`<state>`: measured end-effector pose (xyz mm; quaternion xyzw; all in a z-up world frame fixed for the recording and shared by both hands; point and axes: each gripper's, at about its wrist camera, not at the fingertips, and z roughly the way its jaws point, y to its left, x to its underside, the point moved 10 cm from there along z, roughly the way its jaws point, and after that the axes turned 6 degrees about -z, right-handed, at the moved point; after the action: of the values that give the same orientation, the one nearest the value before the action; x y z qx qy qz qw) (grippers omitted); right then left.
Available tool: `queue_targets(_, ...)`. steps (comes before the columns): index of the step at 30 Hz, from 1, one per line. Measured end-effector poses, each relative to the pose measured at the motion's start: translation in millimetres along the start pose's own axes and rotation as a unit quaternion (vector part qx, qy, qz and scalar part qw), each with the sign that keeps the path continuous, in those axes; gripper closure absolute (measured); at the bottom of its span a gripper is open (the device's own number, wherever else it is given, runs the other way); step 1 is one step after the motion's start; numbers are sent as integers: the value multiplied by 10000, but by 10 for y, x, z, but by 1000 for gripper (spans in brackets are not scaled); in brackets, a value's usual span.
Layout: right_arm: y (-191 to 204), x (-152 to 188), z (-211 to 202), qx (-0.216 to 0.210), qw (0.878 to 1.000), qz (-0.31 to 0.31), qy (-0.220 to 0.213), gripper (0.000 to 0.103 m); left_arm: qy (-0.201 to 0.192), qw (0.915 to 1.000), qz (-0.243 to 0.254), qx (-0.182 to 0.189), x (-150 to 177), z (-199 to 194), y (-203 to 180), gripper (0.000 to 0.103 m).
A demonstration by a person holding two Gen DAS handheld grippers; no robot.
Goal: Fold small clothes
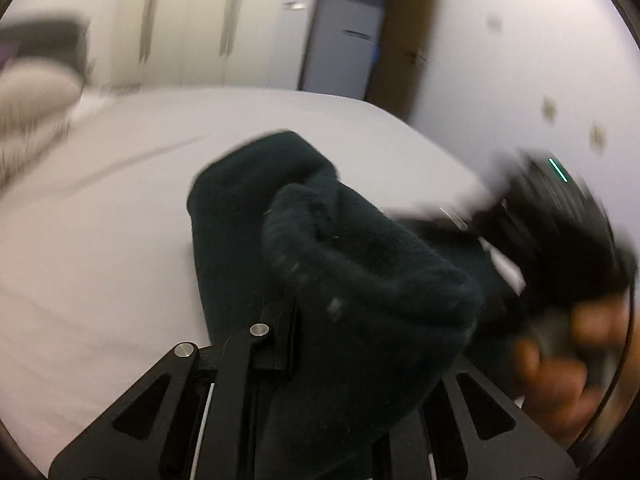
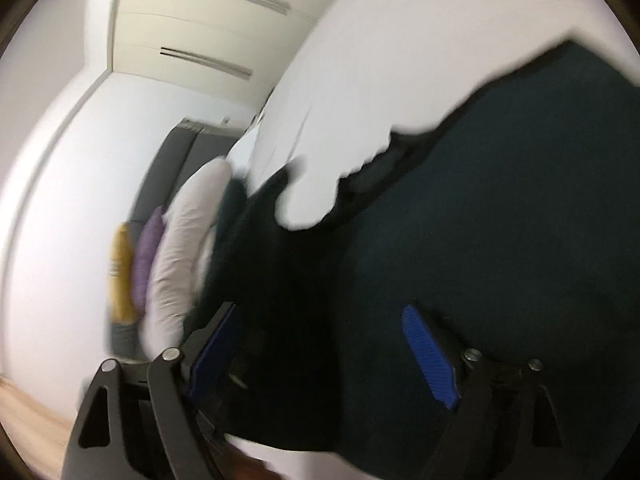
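A dark green fleece garment (image 1: 332, 248) lies bunched on the white bed sheet (image 1: 100, 240). My left gripper (image 1: 320, 344) is shut on a fold of the garment, which drapes over its fingers and hides the tips. In the left wrist view the right gripper (image 1: 560, 216) shows blurred at the right, held by a hand. In the right wrist view my right gripper (image 2: 324, 356) is open, its blue pads (image 2: 430, 356) wide apart, with the garment (image 2: 500, 220) lying between and beyond them. The view is tilted and blurred.
White and grey pillows (image 1: 32, 92) sit at the bed's head, also seen with a purple and a yellow cushion (image 2: 120, 272) in the right wrist view. Cream wardrobe doors (image 1: 192, 24) and a doorway (image 1: 348, 36) stand beyond the bed.
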<state>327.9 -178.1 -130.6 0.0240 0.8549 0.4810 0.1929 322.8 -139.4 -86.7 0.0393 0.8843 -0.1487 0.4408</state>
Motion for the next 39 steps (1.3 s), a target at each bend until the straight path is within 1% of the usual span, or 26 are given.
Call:
queue_targets(1, -40, 7, 87, -103, 9996, 181, 201, 17, 9, 9998, 205, -81, 74, 12, -69, 92)
queue_targets(3, -25, 17, 167, -164, 9991, 176, 339, 17, 4, 9985, 479, -275, 161, 49, -106, 92)
queue_targets(5, 84, 19, 212, -577, 9975, 131, 381, 17, 50, 9971, 657, -374, 200, 84, -105, 92)
queue_targets(6, 108, 14, 230, -676, 9968, 144, 392, 17, 29, 9951, 861, -476, 211, 84, -128, 92)
queue_targets(7, 107, 2, 255, -636, 9971, 139, 396, 17, -41, 9932, 1025, -547, 220, 61, -147, 92)
queue_targets(9, 105, -37, 253, -612, 9973, 190, 367, 18, -90, 9916, 1120, -642, 207, 98, -172, 92)
queue_targets(10, 133, -86, 195, -721, 9970, 202, 211, 18, -96, 9909, 1157, -686, 206, 101, -174, 92)
queue_targets(11, 147, -109, 167, -709, 9973, 161, 137, 18, -116, 9898, 1225, -716, 201, 175, -223, 92)
queue_targets(12, 144, -113, 164, -570, 9982, 92, 144, 18, -154, 9878, 1347, -767, 217, 169, -241, 92)
queue_targets(14, 141, -63, 232, -351, 9987, 41, 361, 19, -172, 9844, 1531, -854, 274, 143, -262, 92)
queue_targets(16, 125, -47, 295, -38, 9986, -100, 520, 26, -152, 9799, 1737, -970, 294, 121, -242, 92)
queue_targets(17, 127, -45, 317, 43, 9984, -153, 543, 34, -154, 9774, 1843, -1028, 324, 129, -252, 92)
queue_targets(18, 132, -39, 338, 108, 9981, -206, 563, 48, -164, 9742, 1964, -1097, 354, 136, -261, 92)
queue_targets(20, 106, -17, 387, 335, 9969, -327, 635, 64, -181, 9696, 2128, -1195, 385, 188, -289, 92)
queue_targets(22, 51, 3, 397, 603, 9945, -524, 672, 73, -177, 9657, 2269, -1251, 464, 183, -335, 92)
queue_targets(23, 37, 11, 389, 688, 9935, -604, 683, 82, -151, 9637, 2343, -1269, 480, 209, -348, 92)
queue_targets(24, 17, 27, 370, 826, 9916, -729, 677, 86, -128, 9630, 2379, -1259, 474, 276, -347, 92)
queue_targets(27, -63, -11, 248, 1070, 9882, -920, 598, 89, -75, 9603, 2526, -1182, 505, 394, -459, 92)
queue_targets(31, -171, -135, -37, 1260, 9853, -1084, 406, 90, -48, 9574, 2713, -988, 397, 556, -594, 92)
queue_targets(36, -372, -294, -475, 1469, 9819, -1170, 250, 90, -80, 9533, 2928, -742, 351, 692, -966, 92)
queue_targets(39, -468, -388, -706, 1614, 9792, -1222, 158, 90, -82, 9484, 3118, -572, 316, 798, -1232, 92)
